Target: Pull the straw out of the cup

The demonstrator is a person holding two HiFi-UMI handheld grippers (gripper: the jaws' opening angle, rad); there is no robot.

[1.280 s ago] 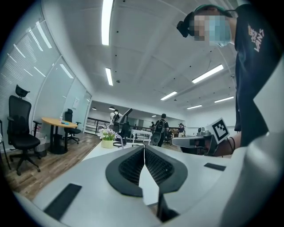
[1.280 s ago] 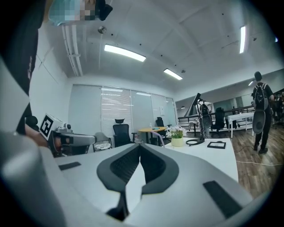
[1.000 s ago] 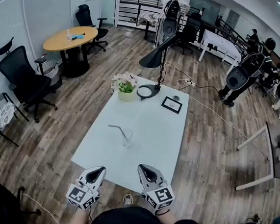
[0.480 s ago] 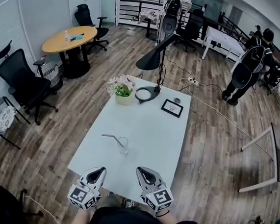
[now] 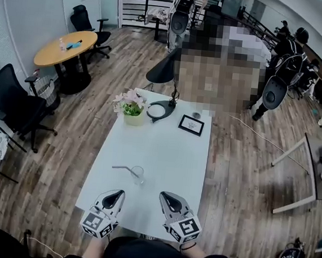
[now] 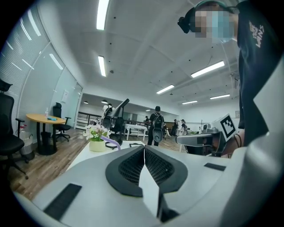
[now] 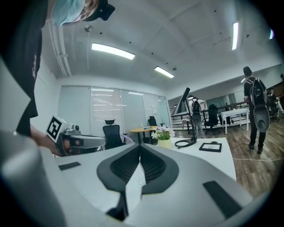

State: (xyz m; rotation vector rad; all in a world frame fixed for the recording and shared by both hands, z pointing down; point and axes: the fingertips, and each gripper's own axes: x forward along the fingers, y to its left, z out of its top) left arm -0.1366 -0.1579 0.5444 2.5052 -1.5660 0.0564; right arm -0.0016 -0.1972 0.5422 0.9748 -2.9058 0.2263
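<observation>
- A clear glass cup (image 5: 138,175) stands on the white rectangular bench (image 5: 173,146) near its front edge.
- A pale bent straw (image 5: 122,168) sits in the cup, its top leaning left.
- The left hand-held gripper (image 5: 115,194) hovers near the cup, jaws pressed together, empty.
- The right hand-held gripper (image 5: 166,196), beside it, is likewise closed on nothing.

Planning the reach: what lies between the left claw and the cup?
Only bare tabletop, seen in the head view; the left claw and cup stand apart.
</observation>
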